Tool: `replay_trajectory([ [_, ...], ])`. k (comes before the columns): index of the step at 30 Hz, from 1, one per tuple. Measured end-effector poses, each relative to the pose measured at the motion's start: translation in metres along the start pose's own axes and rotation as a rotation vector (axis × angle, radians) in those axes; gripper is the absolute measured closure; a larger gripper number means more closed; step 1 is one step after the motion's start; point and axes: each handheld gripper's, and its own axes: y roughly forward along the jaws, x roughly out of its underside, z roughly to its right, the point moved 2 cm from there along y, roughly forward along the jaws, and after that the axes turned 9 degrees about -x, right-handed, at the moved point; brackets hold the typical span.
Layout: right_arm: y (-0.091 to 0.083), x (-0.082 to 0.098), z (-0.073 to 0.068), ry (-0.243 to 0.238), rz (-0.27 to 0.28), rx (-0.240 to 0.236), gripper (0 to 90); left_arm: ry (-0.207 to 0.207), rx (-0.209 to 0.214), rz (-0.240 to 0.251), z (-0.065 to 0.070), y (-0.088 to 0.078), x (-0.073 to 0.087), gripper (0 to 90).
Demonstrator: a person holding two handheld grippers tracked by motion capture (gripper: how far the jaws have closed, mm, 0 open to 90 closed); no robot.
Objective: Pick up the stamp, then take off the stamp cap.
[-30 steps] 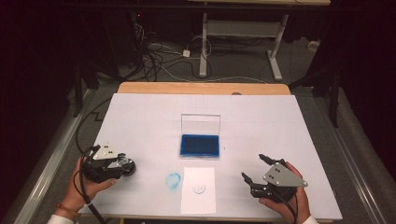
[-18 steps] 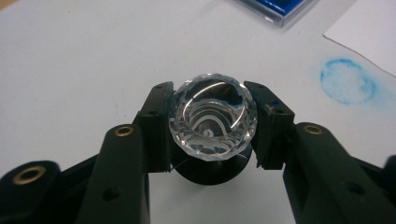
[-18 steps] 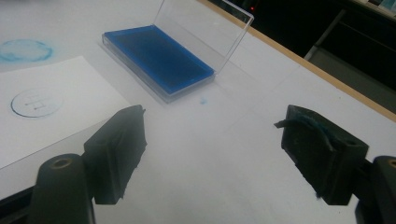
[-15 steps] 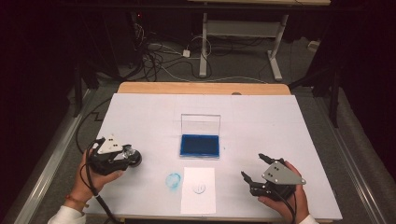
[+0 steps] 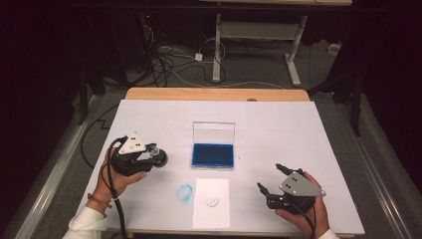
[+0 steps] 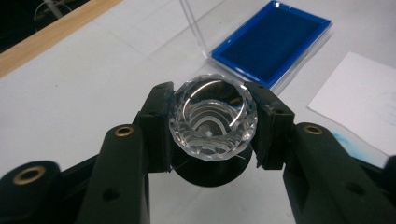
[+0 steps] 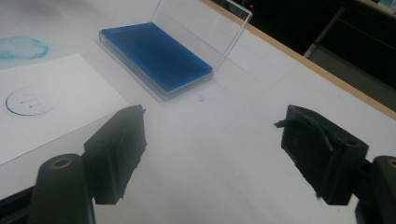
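Your left gripper (image 5: pixel 155 158) sits over the left part of the white table (image 5: pixel 318 134), raised a little off its surface. Its two black jaws are closed tight on a clear faceted crystal knob (image 6: pixel 213 117), a round stamp handle with a black base underneath. In the left gripper view, the pads press on the knob from both sides and its faceted top faces the camera. The stamp is well to the left of the ink pad, not touching the table.

The blue ink pad (image 5: pixel 213 155) lies near the middle of the table in a clear plastic case, its lid (image 5: pixel 214 132) standing upright behind it. Just in front of the pad, towards you, lies a white sheet of paper (image 5: pixel 211 214) bearing a round blue stamped mark (image 5: pixel 212 200). Beside the paper's left edge there is a smudged blue ink ring (image 5: pixel 184 192) on the table itself.

Your right gripper (image 5: pixel 269 183) rests low over the right front part of the table, well apart from the paper. Its jaws stand wide apart with nothing between them; the right gripper view shows blue ink stains on the pads (image 7: pixel 312 135).
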Motion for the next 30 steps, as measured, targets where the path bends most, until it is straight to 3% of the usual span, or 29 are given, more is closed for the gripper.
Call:
replay_trajectory([
  [9,0.004,-0.002,-0.001,-0.005,-0.003,-0.014,21.7,-0.009,0.061,0.024,0.010,-0.006,-0.007,54.3],
  [18,0.010,-0.006,-0.005,-0.015,-0.003,-0.024,22.8,0.031,0.080,0.023,0.021,-0.005,-0.016,54.3],
  [30,0.025,-0.016,-0.010,-0.031,-0.004,-0.073,19.6,0.041,0.110,0.050,0.033,-0.004,-0.029,54.4],
])
